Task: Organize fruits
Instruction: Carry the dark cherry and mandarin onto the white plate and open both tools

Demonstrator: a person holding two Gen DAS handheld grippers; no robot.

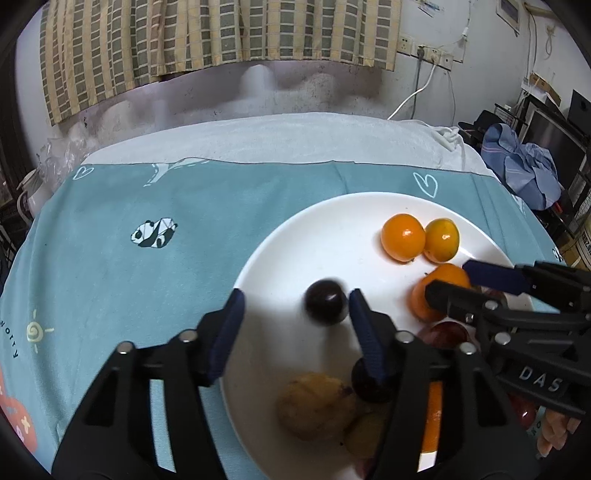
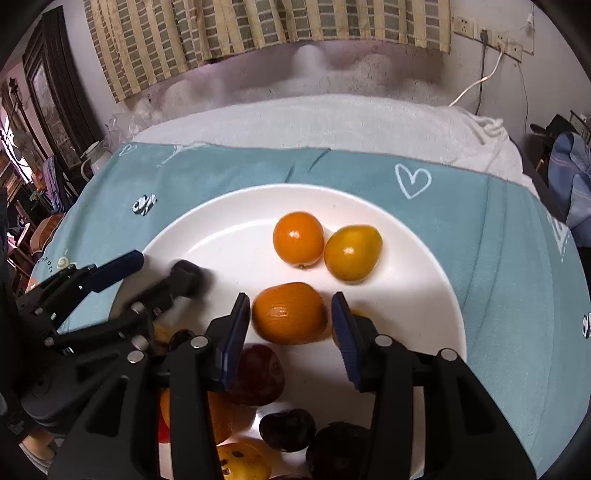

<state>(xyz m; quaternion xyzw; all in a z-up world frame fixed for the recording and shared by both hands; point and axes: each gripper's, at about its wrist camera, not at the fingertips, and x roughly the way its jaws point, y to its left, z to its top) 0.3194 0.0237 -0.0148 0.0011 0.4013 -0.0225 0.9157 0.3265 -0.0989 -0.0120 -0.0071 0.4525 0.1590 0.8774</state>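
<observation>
Fingers [image 2: 240, 325] astride orange [image 2: 290, 313]

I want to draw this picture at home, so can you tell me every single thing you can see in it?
Plate: one, white, on the blue cloth.
Orange fruits: three; two side by side at the far part of the plate, one between the right gripper's fingers.
Dark round fruit: one, blurred, between the left gripper's fingers.
More fruit: dark red, dark purple and spotted yellow ones piled at the plate's near edge; number unclear.
Cloth: one, blue, with panda and heart prints.
Towel: one, white, behind the cloth.
Curtain: checked yellow and grey, on the wall.
Left gripper: black, blue pads, open.
Right gripper: same, open.
</observation>
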